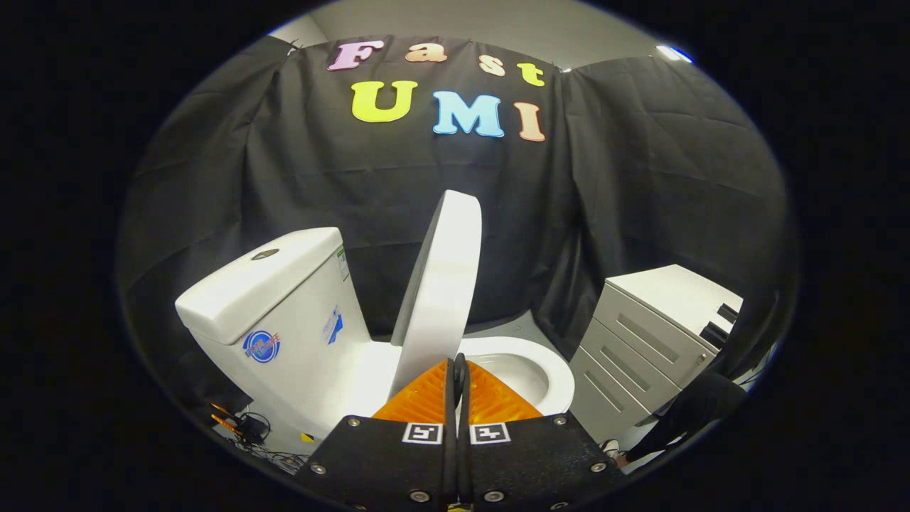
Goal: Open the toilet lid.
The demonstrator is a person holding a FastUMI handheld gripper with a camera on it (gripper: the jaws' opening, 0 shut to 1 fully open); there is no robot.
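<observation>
A white toilet stands ahead, its tank (277, 299) to the left of my fingers and the seat ring (558, 377) with the open bowl just beyond them to the right. The white lid (444, 277) is raised almost upright and seen edge-on, tilted a little towards the tank. My gripper (458, 363) is shut, its fingers pressed together with nothing visible between them. The fingertips sit right at the lid's lower part, touching or nearly touching its inner face; I cannot tell which.
A grey drawer cabinet (657, 331) stands to the right of the toilet. Cables (249, 427) lie on the floor left of the tank. A dark sleeve or trouser leg (693, 412) shows low on the right, near the cabinet.
</observation>
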